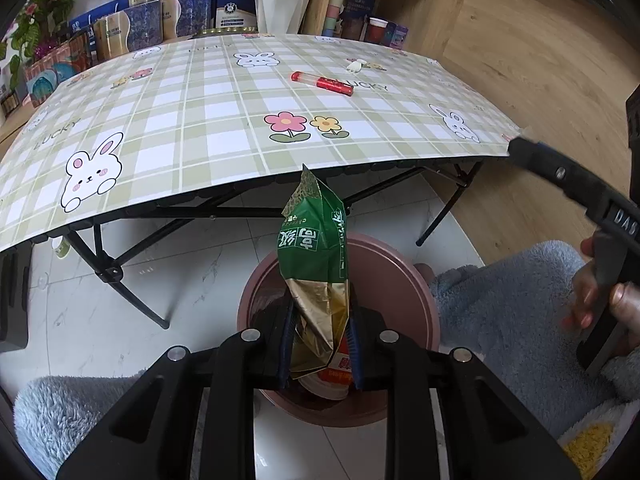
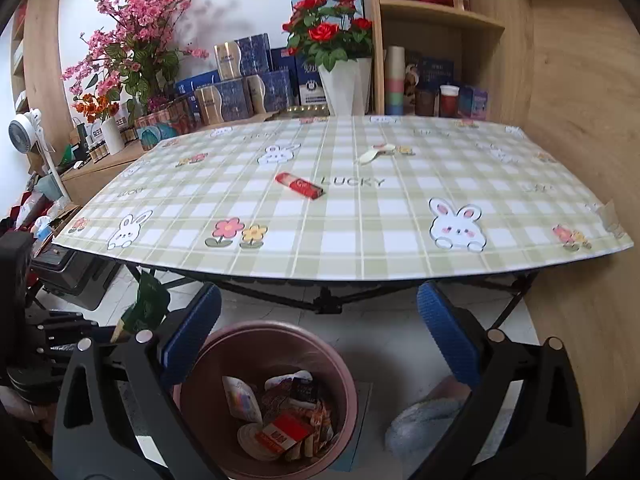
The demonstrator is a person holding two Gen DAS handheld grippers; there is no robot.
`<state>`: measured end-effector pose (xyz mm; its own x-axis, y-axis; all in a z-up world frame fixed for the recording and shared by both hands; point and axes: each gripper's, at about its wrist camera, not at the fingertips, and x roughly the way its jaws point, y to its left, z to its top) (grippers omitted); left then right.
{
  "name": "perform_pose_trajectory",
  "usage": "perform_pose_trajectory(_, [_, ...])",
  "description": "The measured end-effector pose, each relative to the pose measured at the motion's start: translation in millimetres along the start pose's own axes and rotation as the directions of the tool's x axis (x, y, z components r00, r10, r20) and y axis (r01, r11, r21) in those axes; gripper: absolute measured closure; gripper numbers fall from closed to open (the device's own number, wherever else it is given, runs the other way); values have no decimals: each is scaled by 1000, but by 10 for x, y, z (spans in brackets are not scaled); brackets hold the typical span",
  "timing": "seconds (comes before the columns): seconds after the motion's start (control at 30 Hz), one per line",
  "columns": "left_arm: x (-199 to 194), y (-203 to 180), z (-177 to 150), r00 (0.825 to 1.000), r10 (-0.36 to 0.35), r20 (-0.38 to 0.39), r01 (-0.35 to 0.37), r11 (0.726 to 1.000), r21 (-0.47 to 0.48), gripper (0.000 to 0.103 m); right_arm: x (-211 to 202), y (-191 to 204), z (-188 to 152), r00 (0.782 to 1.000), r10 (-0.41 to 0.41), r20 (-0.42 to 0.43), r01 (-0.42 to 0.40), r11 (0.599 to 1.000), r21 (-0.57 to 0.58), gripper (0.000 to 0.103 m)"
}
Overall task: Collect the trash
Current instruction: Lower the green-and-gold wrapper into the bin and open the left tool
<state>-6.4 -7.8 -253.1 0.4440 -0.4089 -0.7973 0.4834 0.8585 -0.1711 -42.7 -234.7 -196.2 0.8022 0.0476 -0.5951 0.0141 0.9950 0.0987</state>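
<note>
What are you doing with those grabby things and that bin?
A person is tidying rubbish off the table with a grabber in each hand. The left gripper has its fingers shut on a green and gold snack bag, holding it right above the pink trash bin, which already has wrappers inside. The right gripper has its fingers wide apart with nothing in them. A red wrapper and a small white scrap lie on the checked tablecloth, not yet picked up.
</note>
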Motion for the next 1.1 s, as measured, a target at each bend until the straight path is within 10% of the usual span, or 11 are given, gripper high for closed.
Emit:
perform_pose_trajectory(0.33, [101,-41,-3,999,-27,-31,27,999,19,78,-12,-13,65,1000,-5,12,5,1000,2,6])
perform_pose_trajectory(0.47, [87,-86,-1,999,-36,-11,37,999,35,36,15,-30,34,1000,-13,0,13,1000,8,6])
perform_pose_trajectory(0.6, [-1,-35,41,999,-11,51,10,1000,9,22,68,-54,6,1000,-18,-14,18,1000,18,6])
perform_pose_trajectory(1.1, [-104,341,839,986,74,148,-57,992,-115,21,478,-315,392,996,-64,-61,61,997,-38,6])
